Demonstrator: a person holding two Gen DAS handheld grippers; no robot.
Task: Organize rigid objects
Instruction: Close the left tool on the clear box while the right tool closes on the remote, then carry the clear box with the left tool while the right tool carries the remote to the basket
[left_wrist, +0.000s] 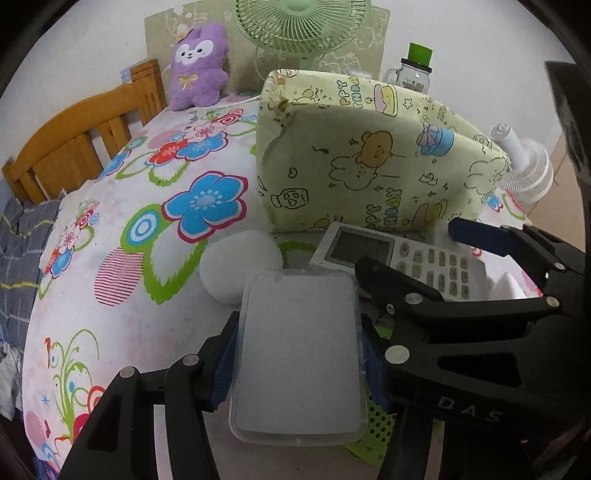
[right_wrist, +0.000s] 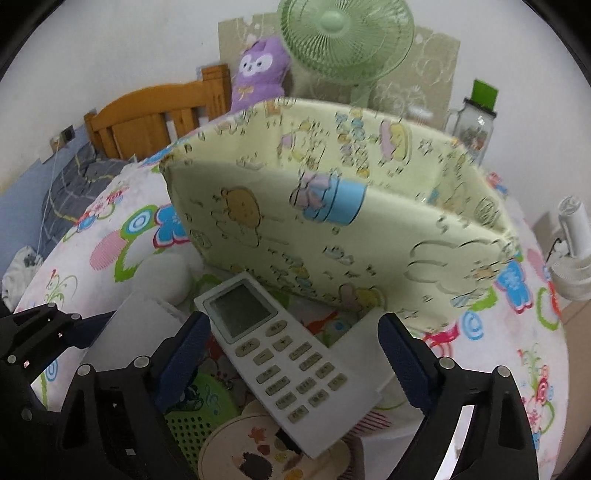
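In the left wrist view my left gripper (left_wrist: 299, 325) is shut on a frosted plastic box (left_wrist: 299, 354), its blue pads (left_wrist: 227, 350) pressing the two long sides just above the flowered bedsheet. To its right lies a white remote control (left_wrist: 360, 245) with a grey screen. My right gripper (right_wrist: 293, 325) stands open astride that remote control (right_wrist: 280, 354), both blue pads (right_wrist: 184, 354) clear of its sides. From the left wrist the right gripper (left_wrist: 408, 243) reaches in from the right. Just behind the remote stands a pale green cartoon-print fabric bin (right_wrist: 332, 221), open at the top.
A green perforated basket (right_wrist: 195, 424) and a round hedgehog-print item (right_wrist: 258, 450) lie under the remote's near end. A white rounded object (left_wrist: 240, 262) sits left of the box. Behind are a green fan (left_wrist: 303, 26), purple plush (left_wrist: 197, 66), glass jar (left_wrist: 413, 74); a white fan (left_wrist: 524, 173) sits right.
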